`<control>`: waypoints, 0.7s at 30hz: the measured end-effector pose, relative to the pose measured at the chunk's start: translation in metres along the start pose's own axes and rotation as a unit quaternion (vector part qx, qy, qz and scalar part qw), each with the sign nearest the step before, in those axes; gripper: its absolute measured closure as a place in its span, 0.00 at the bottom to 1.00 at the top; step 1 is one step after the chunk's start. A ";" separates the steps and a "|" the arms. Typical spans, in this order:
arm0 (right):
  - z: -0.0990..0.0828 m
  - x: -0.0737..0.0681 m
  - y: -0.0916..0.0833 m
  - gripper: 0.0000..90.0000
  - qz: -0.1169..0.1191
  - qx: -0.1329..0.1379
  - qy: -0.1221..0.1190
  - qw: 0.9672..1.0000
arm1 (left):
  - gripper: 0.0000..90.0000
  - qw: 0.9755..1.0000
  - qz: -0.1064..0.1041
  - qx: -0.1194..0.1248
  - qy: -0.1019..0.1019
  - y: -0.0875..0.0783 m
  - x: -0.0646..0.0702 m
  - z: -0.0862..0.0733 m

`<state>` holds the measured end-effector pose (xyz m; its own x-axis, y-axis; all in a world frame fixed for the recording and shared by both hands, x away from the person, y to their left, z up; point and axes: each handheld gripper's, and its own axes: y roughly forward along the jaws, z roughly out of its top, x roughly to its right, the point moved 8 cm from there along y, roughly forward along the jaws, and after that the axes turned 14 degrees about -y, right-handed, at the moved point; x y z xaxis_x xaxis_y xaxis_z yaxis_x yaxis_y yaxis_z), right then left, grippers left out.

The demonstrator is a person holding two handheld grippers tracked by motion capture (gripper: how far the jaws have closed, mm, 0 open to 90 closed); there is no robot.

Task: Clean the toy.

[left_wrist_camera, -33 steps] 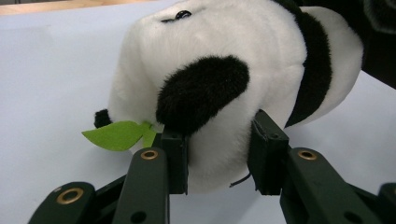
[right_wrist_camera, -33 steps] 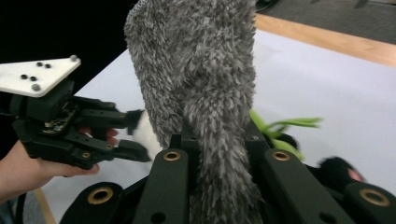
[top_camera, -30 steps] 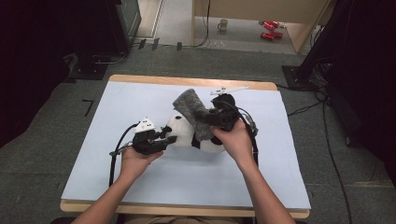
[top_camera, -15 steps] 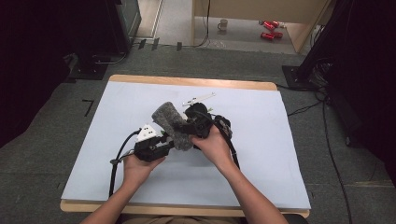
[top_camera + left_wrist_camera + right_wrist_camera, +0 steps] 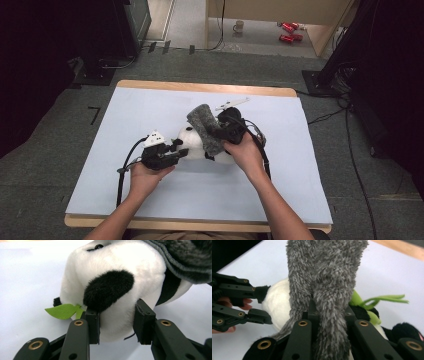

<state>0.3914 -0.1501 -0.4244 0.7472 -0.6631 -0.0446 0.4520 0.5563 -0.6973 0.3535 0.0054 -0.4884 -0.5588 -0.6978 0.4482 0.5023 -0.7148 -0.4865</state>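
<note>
The panda plush [image 5: 192, 145] lies on the pale table sheet [image 5: 125, 125], directly ahead of my left claw [image 5: 180, 150]. In the left gripper view its white head [image 5: 112, 282] bulges between that claw's two pads [image 5: 143, 322], which press into the fur below the black eye patch [image 5: 107, 290]; so I have the left claw part closed and gripping the head. I judge that hold is there to steady the toy while the other hand dresses it.

The grey fuzzy cap [image 5: 205, 127] is the other piece of the work. My right claw [image 5: 220, 134] is pinched nearly closed on the cap's edge, the pile [image 5: 324, 290] standing up from between the jaws in the right gripper view. Beyond that claw the cap hangs over the top of the panda's head, tilted and not yet seated, as far as I can tell. Holding it by the rim looks like the way to keep its mouth free to slip over the head.

Off to one side of the left claw pokes a green felt leaf [image 5: 62, 311], part of the toy. Past the right claw, farther up the table, lies a slim white piece [image 5: 232, 103].
</note>
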 end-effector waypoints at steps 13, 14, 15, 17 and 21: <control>-0.021 0.042 -0.036 0.86 -0.055 0.004 0.035 0.998 | 0.69 1.000 -0.017 -0.018 -0.010 0.004 -0.004 0.007; -0.022 0.044 -0.038 0.86 -0.057 0.006 0.041 0.997 | 0.70 1.000 -0.019 -0.018 -0.010 0.005 -0.004 0.008; -0.024 0.046 -0.040 0.86 -0.059 0.007 0.042 0.997 | 0.69 1.000 -0.020 -0.020 -0.008 0.006 -0.004 0.008; -0.025 0.047 -0.043 0.86 -0.062 0.009 0.047 0.997 | 0.69 0.999 -0.024 -0.025 -0.006 0.007 -0.003 0.009; -0.028 0.051 -0.052 0.87 -0.067 0.014 0.054 0.996 | 0.69 0.999 -0.025 -0.030 -0.002 0.008 -0.003 0.010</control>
<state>0.3924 -0.2262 -0.4102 0.6231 -0.7816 -0.0293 0.5595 0.4716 -0.6816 0.3656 0.0008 -0.4862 -0.5796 -0.6615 0.4760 0.4331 -0.7448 -0.5077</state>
